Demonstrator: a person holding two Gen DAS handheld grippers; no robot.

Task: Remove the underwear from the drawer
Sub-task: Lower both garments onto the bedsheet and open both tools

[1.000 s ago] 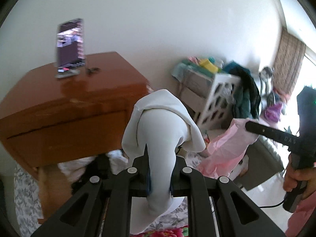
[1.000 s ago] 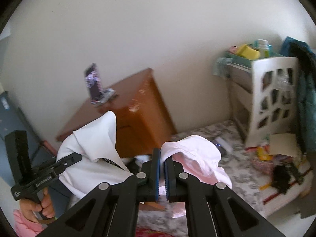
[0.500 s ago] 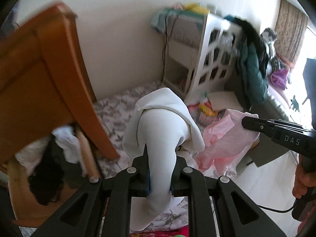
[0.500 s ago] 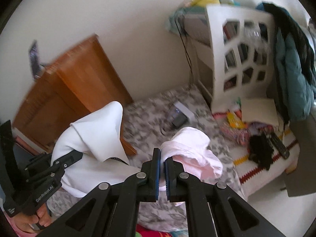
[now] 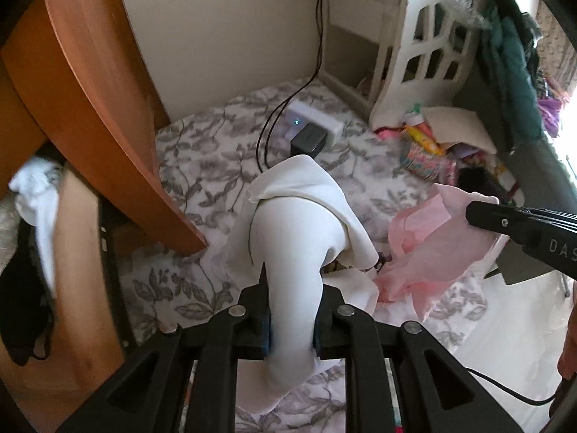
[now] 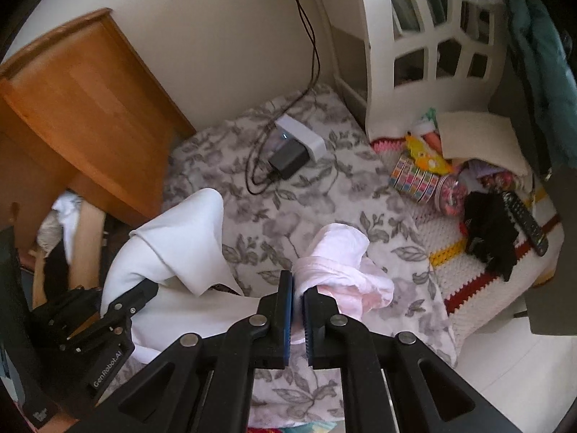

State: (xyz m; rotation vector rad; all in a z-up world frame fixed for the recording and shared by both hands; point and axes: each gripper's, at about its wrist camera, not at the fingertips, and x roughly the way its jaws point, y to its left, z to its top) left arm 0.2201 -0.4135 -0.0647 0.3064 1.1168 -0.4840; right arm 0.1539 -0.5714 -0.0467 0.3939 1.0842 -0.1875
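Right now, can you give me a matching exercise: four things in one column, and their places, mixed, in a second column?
Things:
1. white garment
2. pink garment
3. charger
4. remote

Places:
A. on the floral sheet by the wall
B. in the right hand-held gripper
C. on the knitted blanket
D. in the left hand-held gripper

Pairs: 1-D, 2-B, 3-A, 4-C

Two garments held over a bedspread, drawer to the left

The cabinet (image 6: 83,108) stood left against the wall, its drawer (image 5: 83,288) below holding clothes. On the bedspread (image 6: 324,209) behind the garments lay a charger (image 6: 288,158); the shelf unit (image 6: 432,36) stood right, clutter before it. The left garment (image 5: 295,252) hung beside the right garment (image 6: 342,270).
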